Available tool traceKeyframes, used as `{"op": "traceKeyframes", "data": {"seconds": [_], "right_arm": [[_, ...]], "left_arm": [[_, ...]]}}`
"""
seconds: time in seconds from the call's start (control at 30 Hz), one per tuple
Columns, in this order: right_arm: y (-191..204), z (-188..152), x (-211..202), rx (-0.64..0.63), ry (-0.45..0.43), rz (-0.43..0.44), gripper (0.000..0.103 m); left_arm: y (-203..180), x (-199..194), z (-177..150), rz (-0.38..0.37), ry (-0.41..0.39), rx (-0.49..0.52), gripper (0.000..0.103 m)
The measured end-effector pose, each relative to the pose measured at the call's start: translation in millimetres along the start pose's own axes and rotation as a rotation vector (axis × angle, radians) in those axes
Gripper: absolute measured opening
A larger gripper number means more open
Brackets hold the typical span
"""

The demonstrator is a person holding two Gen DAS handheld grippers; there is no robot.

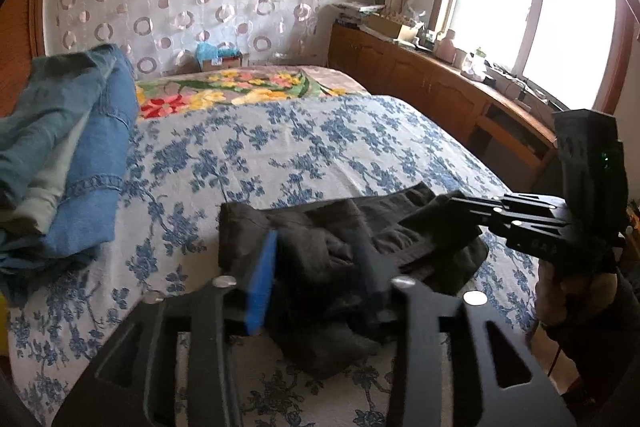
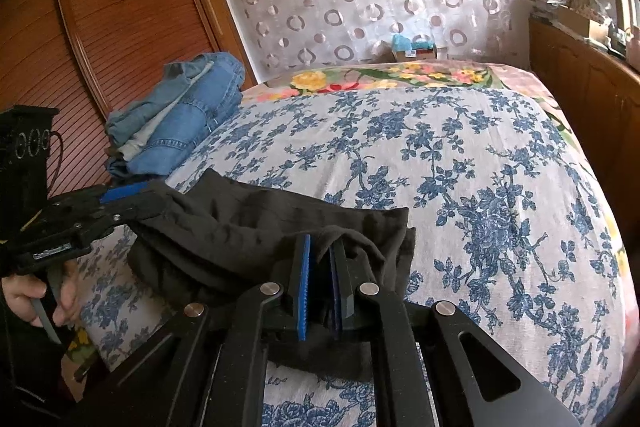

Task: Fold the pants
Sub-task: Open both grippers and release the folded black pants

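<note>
A: Where are the dark pants [image 2: 256, 227] lying?

B: Bunched at the lower centre of the frame, on the blue-flowered bedspread [image 2: 460, 155].

A: Left gripper [image 1: 320, 275] status?

B: Its jaws are standing partly apart, cloth lying between them, pads not pressing.

A: Right gripper [image 2: 322, 279]?

B: Its jaws are sitting nearly closed, pinching a fold of the pants. Folded jeans [image 2: 180, 115] are resting at upper left.

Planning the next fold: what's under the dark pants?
The dark pants lie bunched on the blue floral bedspread. Whether anything else sits beneath them is hidden.
</note>
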State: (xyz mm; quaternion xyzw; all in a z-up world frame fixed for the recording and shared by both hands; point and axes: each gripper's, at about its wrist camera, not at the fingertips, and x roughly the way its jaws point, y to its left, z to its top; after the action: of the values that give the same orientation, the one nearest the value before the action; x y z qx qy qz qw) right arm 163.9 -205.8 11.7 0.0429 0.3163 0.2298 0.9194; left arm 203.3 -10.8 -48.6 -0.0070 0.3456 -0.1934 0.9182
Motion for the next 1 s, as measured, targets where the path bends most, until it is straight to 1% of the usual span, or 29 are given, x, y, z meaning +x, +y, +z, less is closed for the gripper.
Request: {"op": "traceKeyframes", "data": {"seconds": [0.1,0.13,0.2,0.23,0.33,0.4,0.47,0.73,0.83,1.0], "right_arm": [[-0.5,-0.3,-0.6,-0.001,0.003,-0.001,0.011],[-0.9,-0.2,-1.1,0.001,0.005,-0.005,0.012],[-2.3,0.6,-2.1,0.007,0.010,-0.022,0.018],[-3.2,0.6,-3.4,0.008,0.014,-0.028,0.019],[-5.5,1.1,-10.1,0.019,0.008,-0.013,0.020],[-6.1,-1.1,-16.3,0.006,0.004,-0.027,0.025],[-7.7,-4.7,-22.8,0.003,0.006,-0.041,0.026],[-13.4,-18.6,-48.1,0.020,0.005,-0.069,0.027],[-12.0,-25.7,-52.7,0.008,0.025,-0.066,0.027],[-5.9,-33.2,-47.6,-0.013,0.066,-0.055,0.027]], "left_arm": [[-0.1,-6.8,1.6,0.001,-0.016,0.005,0.043],[0.3,-7.9,1.8,0.008,-0.017,0.008,0.043],[-0.3,-10.3,0.0,0.032,-0.024,0.013,0.043],[-0.2,-11.2,-1.3,0.038,-0.024,0.013,0.043],[4.1,-11.3,-7.9,0.058,-0.001,0.000,0.043],[7.4,-13.4,-12.7,0.063,0.004,-0.012,0.043],[11.0,-16.4,-16.8,0.063,0.004,-0.025,0.043],[16.4,-29.4,-24.2,0.071,-0.004,-0.038,0.043],[15.0,-31.4,-26.6,0.065,-0.004,-0.032,0.043],[6.8,-26.5,-37.0,0.037,0.032,-0.013,0.043]]}}
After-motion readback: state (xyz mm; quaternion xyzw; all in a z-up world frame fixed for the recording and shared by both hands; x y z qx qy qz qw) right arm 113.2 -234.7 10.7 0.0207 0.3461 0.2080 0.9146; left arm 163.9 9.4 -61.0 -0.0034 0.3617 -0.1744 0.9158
